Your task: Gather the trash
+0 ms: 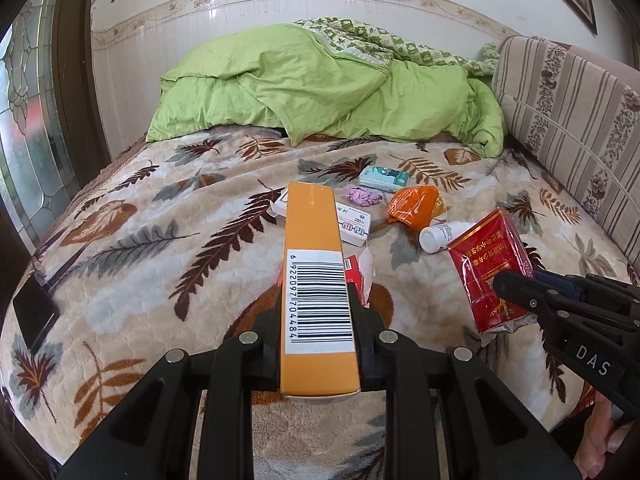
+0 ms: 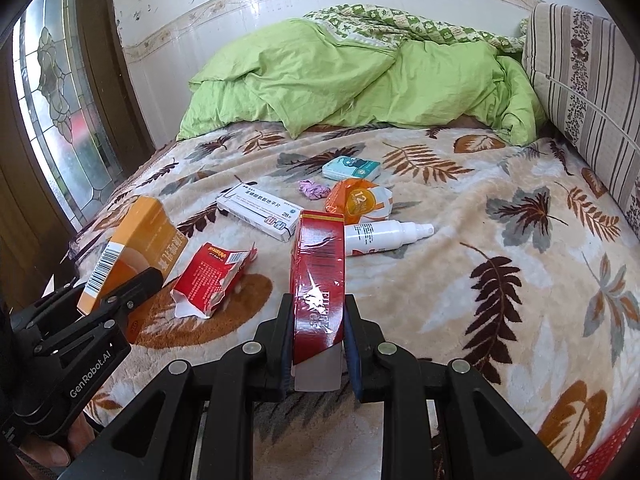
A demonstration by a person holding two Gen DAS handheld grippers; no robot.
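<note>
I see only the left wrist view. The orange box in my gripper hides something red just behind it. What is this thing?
Observer: It is a torn red carton. It lies open on the blanket, apart from the orange box that the left gripper holds.
Operator: Thank you. Of the white bottle I see only one end, because the red pack in the right gripper covers the rest.
Observer: It is a spray bottle that lies on its side on the blanket. Its nozzle points to the right in the right wrist view.
</note>
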